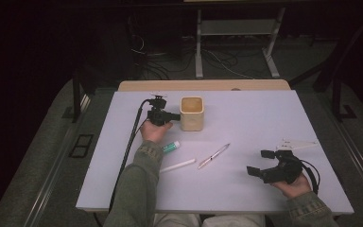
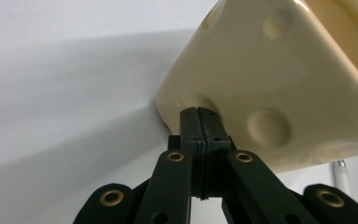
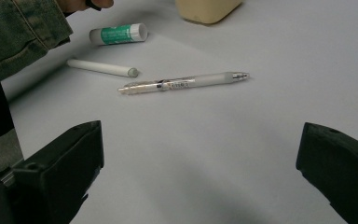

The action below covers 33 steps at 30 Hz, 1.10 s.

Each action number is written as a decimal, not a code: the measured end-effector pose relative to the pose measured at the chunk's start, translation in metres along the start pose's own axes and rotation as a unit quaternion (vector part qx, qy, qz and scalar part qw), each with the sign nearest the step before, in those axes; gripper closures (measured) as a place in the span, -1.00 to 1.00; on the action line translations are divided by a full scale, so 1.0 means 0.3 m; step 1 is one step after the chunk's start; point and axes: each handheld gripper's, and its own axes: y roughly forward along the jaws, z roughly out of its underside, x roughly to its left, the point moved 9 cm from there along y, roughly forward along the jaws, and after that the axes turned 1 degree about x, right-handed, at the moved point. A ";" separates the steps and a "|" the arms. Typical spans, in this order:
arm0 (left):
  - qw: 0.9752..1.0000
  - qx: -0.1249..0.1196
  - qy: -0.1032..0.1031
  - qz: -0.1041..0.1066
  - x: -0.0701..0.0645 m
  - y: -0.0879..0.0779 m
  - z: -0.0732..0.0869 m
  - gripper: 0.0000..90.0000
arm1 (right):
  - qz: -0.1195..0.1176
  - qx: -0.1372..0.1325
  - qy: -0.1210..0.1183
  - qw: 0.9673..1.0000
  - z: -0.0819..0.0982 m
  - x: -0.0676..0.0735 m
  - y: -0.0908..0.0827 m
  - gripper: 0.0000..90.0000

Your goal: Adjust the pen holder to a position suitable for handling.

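On the pale worktop (image 1: 264, 123), my left claw (image 2: 199, 122), clenched empty, touches the cream dimpled plastic cup (image 1: 192, 113); my right claw (image 1: 263, 163), released, faces the clear pen (image 3: 182, 82) at twelve o'clock—approach low, centred.

Left gripper (image 2: 199, 112): jaws pressing flat together, nothing between them.
Tips: touching the cream holder (image 2: 265, 79) at its lower corner.
Holder: sitting dimpled on the white table (image 2: 60, 70).
White stick (image 2: 341, 175): peeking out beneath.

The person wears an olive-green jacket with buttoned cuffs on its sleeves (image 1: 134, 187). Both matte black plastic two-jaw grippers, left (image 1: 172, 116) and right (image 1: 260, 163), show brass-ringed pivot screws and trail black cables.
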 end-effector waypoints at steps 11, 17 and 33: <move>1.000 0.004 0.006 0.014 -0.060 0.046 -0.003 0.97 | 0.000 0.001 0.000 1.000 0.000 0.001 0.001 -0.99; 1.000 0.005 0.008 0.022 -0.086 0.068 -0.007 0.97 | 0.000 0.000 0.001 1.000 0.000 0.001 -0.001 -0.99; 1.000 -0.005 0.016 0.013 -0.097 0.071 -0.025 0.84 | 0.000 0.002 -0.002 1.000 0.001 -0.002 0.004 -0.99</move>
